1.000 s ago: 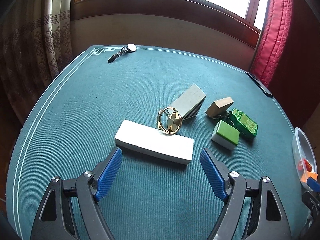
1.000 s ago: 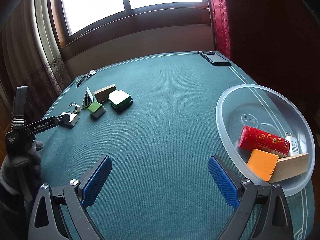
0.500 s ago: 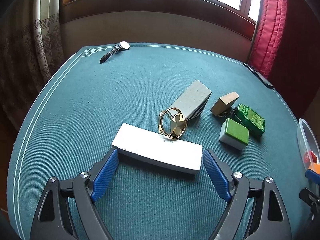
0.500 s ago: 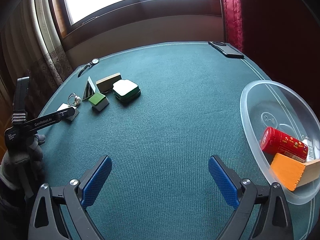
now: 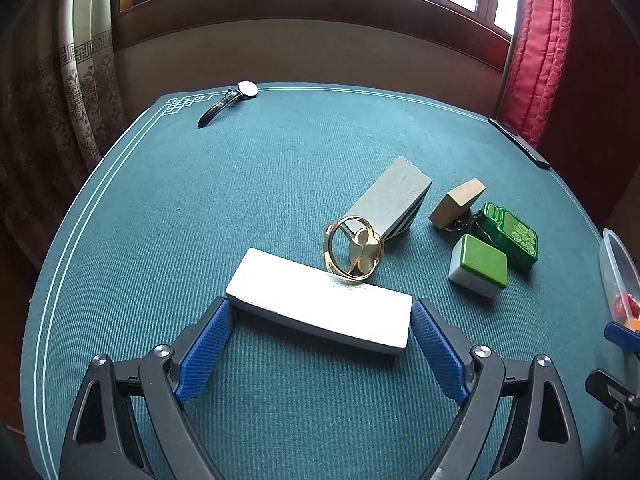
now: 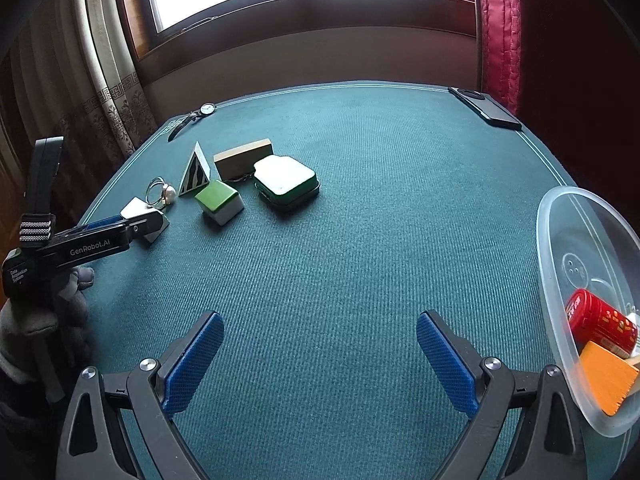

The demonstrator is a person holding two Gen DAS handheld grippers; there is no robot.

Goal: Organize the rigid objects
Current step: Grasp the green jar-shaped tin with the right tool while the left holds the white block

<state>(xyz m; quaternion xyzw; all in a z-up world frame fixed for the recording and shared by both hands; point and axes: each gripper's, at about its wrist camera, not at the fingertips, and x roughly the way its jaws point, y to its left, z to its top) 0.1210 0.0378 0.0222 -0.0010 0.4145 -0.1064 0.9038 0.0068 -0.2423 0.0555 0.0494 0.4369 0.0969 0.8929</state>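
While straddling the white block (image 5: 320,304) on the green felt table (image 5: 200,208), left gripper (image 5: 320,336) spread wide, blue pads (image 5: 204,344) right at both ends of it, maybe touching, hard to tell from the left wrist view; gold ring (image 5: 354,250) upright just behind the block; grey wedge (image 5: 390,196), wooden piece (image 5: 458,202), green tin (image 5: 510,234) and green tile (image 5: 480,266) clustered further right; right gripper (image 6: 320,360) gaping over bare felt, holding nothing; clear bowl (image 6: 560,240) off right with red can (image 6: 600,320) and orange block (image 6: 608,376) inside; wristwatch (image 5: 232,100) at far edge.
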